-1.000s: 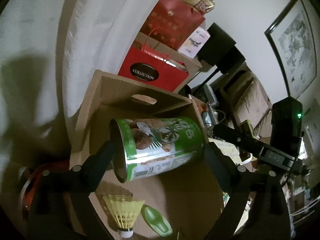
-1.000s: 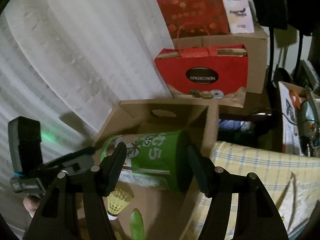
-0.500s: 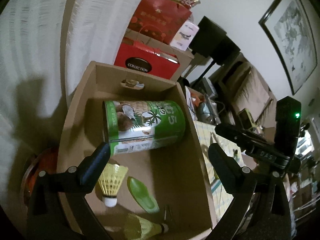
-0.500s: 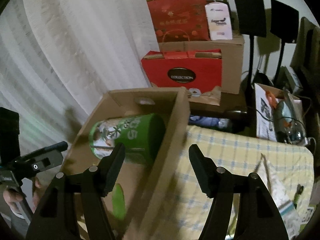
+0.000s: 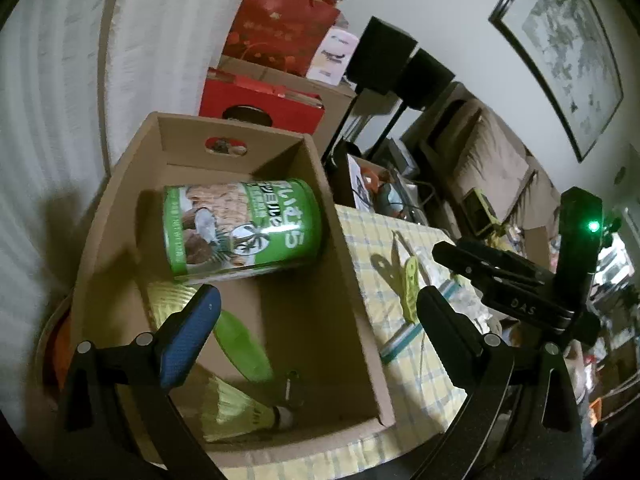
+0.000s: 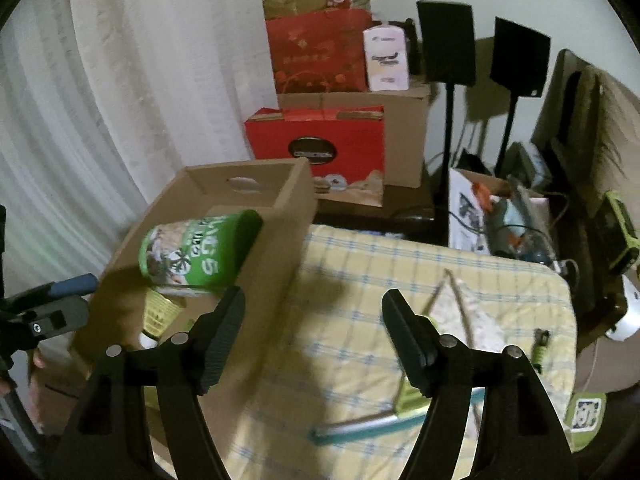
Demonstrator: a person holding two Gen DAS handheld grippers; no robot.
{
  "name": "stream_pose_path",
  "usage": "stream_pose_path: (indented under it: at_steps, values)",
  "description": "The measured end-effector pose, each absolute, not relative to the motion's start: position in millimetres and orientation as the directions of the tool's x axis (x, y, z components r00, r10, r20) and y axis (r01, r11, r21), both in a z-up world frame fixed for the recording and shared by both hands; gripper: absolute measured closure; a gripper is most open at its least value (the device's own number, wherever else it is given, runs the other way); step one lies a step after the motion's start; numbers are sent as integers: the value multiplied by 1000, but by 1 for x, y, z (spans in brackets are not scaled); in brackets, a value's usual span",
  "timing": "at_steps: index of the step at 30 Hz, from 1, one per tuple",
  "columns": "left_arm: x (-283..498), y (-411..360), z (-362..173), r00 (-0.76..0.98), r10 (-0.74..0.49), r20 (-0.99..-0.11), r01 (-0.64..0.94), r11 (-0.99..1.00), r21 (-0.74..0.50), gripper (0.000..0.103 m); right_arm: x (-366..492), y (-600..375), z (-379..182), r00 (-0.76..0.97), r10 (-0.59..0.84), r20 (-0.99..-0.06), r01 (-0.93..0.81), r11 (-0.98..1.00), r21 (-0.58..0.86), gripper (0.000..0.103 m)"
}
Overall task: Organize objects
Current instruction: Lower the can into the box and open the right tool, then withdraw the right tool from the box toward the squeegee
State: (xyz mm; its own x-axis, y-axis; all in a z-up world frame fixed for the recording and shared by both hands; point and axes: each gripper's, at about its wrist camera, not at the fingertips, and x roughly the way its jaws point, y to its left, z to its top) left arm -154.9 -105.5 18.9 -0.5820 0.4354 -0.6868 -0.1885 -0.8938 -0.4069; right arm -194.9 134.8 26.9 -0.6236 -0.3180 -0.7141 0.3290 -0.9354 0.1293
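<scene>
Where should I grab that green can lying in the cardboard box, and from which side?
Grip the green can across its round body near the middle, coming from above. It lies on its side inside the cardboard box, whose walls block a sideways approach.

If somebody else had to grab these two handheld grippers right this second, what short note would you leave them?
Left gripper: open, empty, over the cardboard box.
Right gripper: empty, jaws opening, over the checked tablecloth beside the box.
In the box: green snack can on its side, two yellow shuttlecocks, a green plastic piece.
Done: the can is in the box.
Left: a yellow-green tool and a few small things lie on the cloth, probably next.
</scene>
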Motion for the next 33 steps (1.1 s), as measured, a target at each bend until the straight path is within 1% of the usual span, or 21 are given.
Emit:
stream_pose_path:
  at_steps: [13,14,16,28,33]
  values:
    - [-128,-65,24,-575,383,-723,-224,-924,-311,3,-160,168,24,-651,-248,-717,278,-957,78,22]
    - [-126,-62,24,-572,380,-727,-227,-925,-305,0,-158,170,24,-653,-245,-717,277,-958,75,21]
    - [-121,-57,25,-569,380,-729,-235,-925,-299,0,-154,174,23,-653,-240,-718,274,-959,72,20]
    - [-107,-19,22,-572,361,-737,-270,-931,-246,0,-126,206,15,-677,-154,-720,215,-977,7,19]
    - [-102,-1,19,-561,365,-743,-296,-927,-231,0,-117,222,13,-680,-144,-719,195,-981,12,19]
